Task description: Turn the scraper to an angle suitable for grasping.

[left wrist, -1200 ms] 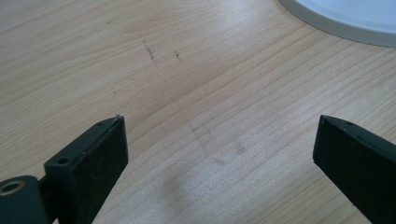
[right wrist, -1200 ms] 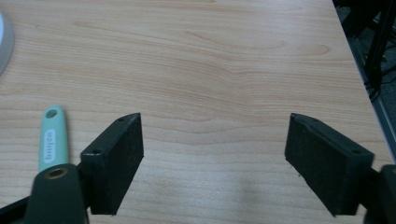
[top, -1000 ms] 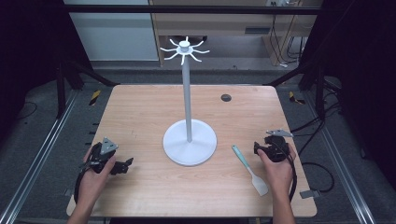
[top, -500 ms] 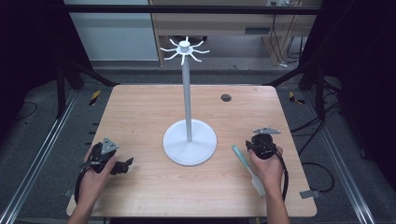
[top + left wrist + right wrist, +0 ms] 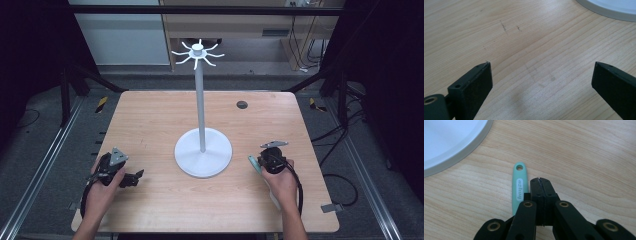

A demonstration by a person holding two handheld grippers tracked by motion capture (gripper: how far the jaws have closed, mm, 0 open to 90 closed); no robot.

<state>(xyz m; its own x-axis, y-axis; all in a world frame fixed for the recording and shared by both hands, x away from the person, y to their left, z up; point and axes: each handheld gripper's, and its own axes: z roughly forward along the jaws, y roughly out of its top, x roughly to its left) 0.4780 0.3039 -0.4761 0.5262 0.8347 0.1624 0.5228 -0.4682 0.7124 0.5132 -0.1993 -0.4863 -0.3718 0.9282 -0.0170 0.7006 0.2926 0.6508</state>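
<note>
Two hand-held grippers low over a wooden table [image 5: 150, 125]

Near edge: left gripper [image 5: 541, 82] spread wide over bare wood; right gripper [image 5: 540, 185] pressed closed on nothing, just beside a mint-green spatula handle [image 5: 519, 185] lying flat. Farther off, the white stand's round base [image 5: 203, 152], its hooked top [image 5: 198, 52] beyond.

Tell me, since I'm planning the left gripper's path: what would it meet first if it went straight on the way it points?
Probably bare table first. The open left gripper tilts down at the wood; the white stand base lies ahead and off to one side, though depth is hard to judge.
</note>
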